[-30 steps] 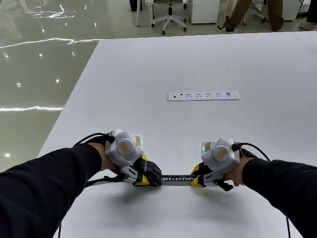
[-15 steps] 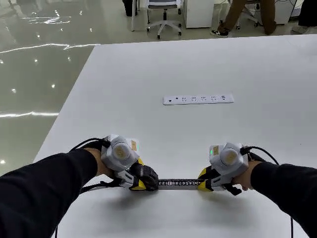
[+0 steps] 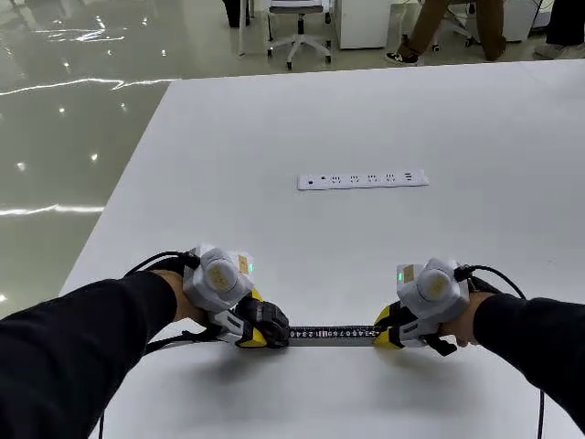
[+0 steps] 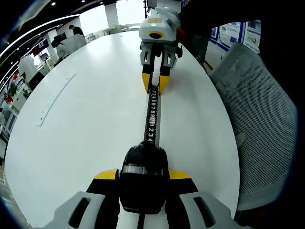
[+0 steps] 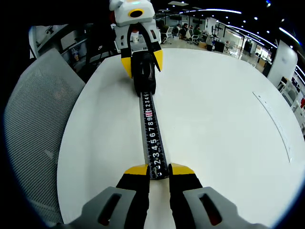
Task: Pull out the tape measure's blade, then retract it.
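Head view: left gripper [image 3: 259, 320] squeezes the tape measure [image 3: 274, 322]; right of it, right gripper [image 3: 384, 331] pinches the blade [image 3: 334, 334] tip, hook hidden.

Black tape measure case [image 4: 144, 181] — pale blade [image 5: 152, 129], black numerals, one red; yellow-tipped left tongs [image 4: 143, 174], right tongs [image 5: 157, 170]; white table [image 3: 366, 110].

L tongs [image 3: 260, 329] clamped, R tongs [image 3: 384, 331] clamped
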`<state>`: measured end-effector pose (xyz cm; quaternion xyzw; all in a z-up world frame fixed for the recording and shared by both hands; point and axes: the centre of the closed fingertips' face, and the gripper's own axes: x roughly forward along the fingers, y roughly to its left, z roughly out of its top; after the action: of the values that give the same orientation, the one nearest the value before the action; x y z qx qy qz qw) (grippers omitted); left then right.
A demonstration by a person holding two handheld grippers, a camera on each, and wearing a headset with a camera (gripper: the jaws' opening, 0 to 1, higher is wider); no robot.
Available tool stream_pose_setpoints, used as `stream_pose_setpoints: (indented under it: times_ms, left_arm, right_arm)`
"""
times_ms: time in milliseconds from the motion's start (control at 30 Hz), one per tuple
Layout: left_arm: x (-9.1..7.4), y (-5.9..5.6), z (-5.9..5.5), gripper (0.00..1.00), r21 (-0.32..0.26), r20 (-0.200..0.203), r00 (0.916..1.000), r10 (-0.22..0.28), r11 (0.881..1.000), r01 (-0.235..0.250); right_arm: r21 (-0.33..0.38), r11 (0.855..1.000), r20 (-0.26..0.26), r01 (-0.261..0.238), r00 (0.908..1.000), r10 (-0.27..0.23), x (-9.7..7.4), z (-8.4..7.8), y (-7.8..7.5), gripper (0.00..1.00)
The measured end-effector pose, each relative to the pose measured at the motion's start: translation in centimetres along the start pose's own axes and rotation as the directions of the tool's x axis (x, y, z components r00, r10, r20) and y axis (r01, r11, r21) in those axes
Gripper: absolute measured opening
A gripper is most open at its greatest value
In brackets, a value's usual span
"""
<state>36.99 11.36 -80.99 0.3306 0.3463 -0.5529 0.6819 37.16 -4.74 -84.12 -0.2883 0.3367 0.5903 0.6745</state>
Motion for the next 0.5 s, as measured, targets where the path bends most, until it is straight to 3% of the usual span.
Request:
stream_pose_setpoints:
  times_ms: [500]
  left_arm:
    - [0.0, 0.0, 0.1, 0.33, -0.002, 0.000, 1.0000, 0.004, 1.000, -0.004]
  right_arm:
    - [0.014, 1.000, -0.004, 0.011, 0.9999, -0.011, -1.1, -1.4, -0.3, 0.10]
